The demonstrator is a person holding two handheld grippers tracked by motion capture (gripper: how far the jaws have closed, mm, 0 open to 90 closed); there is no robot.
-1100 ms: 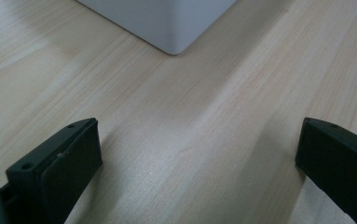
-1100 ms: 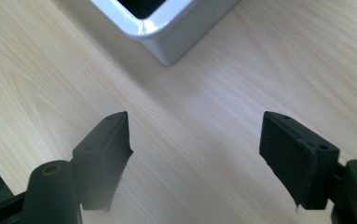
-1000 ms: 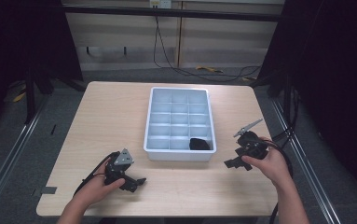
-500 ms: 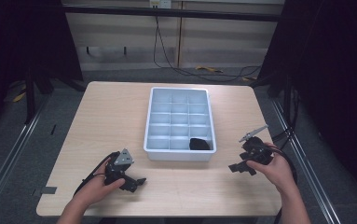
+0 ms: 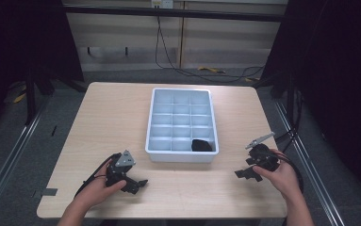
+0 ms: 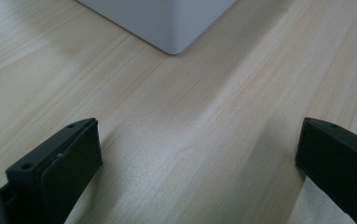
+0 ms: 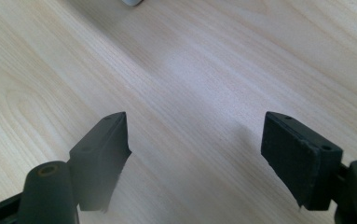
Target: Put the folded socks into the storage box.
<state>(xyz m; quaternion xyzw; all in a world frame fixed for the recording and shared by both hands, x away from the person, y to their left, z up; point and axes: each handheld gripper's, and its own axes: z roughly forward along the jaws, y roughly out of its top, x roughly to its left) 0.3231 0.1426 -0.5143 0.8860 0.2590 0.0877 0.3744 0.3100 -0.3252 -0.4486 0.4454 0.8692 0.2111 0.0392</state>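
A white compartment tray (image 5: 182,156) stands in the middle of the wooden table (image 5: 117,113). A small black object (image 5: 201,145) lies in its near right compartment. My left gripper (image 5: 136,185) rests low on the table near the tray's front left corner (image 6: 176,44), jaws wide apart with bare wood between them (image 6: 199,154). My right gripper (image 5: 244,173) sits to the right of the tray near the front edge, also open, with nothing between its fingers (image 7: 195,158).
Cables (image 5: 91,176) trail from both grippers toward the person's forearms at the bottom. The table's right edge (image 5: 274,141) lies close to the right hand. Dark floor and metal rails surround the table.
My right gripper has moved down and toward the table's front right, away from the tray. The left gripper has stayed where it was.
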